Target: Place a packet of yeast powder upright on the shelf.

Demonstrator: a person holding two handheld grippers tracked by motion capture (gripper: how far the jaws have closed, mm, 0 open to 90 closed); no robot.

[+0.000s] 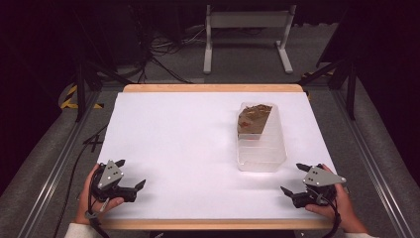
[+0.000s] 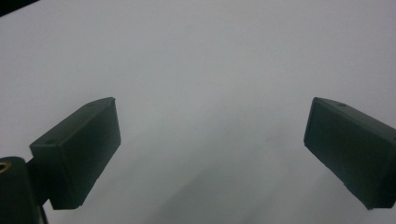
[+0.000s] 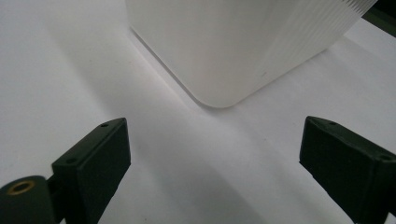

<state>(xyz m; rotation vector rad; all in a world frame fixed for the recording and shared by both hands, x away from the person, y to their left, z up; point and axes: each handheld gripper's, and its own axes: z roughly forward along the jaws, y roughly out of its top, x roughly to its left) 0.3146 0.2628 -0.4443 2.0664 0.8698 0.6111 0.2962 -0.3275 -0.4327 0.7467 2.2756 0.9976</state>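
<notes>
White table surface (image 1: 188, 148) is seen as the biggest item, w/ a wood edge at 12 and 6 o'clock. Next in size, a translucent ribbed plastic container (image 1: 261, 148) is set lengthwise at approx. 2 o'clock from table centre, resting flat; its rounded near corner (image 3: 219, 70) is viewed close ahead in the right gripper view. Inside, a brownish-orange content (image 1: 253, 120) is piled at the far, 12 o'clock end, leaning on the left wall; near end is bare; what it is can't be told. Container is judged light, thin-walled, somewhat flexible and smooth, so prob. slippery; a hold on a side wall or rim near the corner is suggested, pressure kept gentle. Right gripper (image 1: 296, 178) is held at 5 o'clock, jaws spread wide, nothing between. Left gripper (image 1: 130, 174) is held at 7 o'clock, well apart from container, jaws likewise wide and empty.
</notes>
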